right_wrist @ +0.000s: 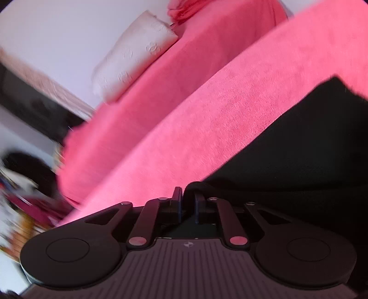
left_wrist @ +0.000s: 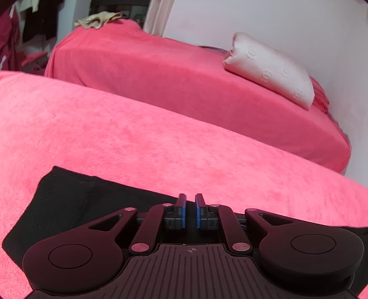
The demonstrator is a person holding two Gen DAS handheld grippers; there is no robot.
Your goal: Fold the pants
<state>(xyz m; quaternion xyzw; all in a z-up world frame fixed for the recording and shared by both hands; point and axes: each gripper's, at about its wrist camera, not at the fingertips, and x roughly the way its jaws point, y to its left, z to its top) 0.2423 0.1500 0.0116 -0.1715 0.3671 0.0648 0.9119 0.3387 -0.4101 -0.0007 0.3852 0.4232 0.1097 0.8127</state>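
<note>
The black pants (left_wrist: pixel 69 202) lie on a pink blanket (left_wrist: pixel 138 128). In the left wrist view my left gripper (left_wrist: pixel 190 202) sits over the pants' far edge, its blue pads a narrow gap apart with nothing seen between them. In the right wrist view the pants (right_wrist: pixel 299 149) spread to the right, and my right gripper (right_wrist: pixel 188 195) is shut on a raised fold of the black cloth at its edge. The view is tilted and blurred.
A second bed with a pink cover (left_wrist: pixel 184 80) stands beyond, with a white pillow (left_wrist: pixel 271 69) against the wall and a yellowish cloth (left_wrist: pixel 99 19) at its far end. The pillow also shows in the right wrist view (right_wrist: pixel 133 50). Clutter (right_wrist: pixel 23 195) lies at the left.
</note>
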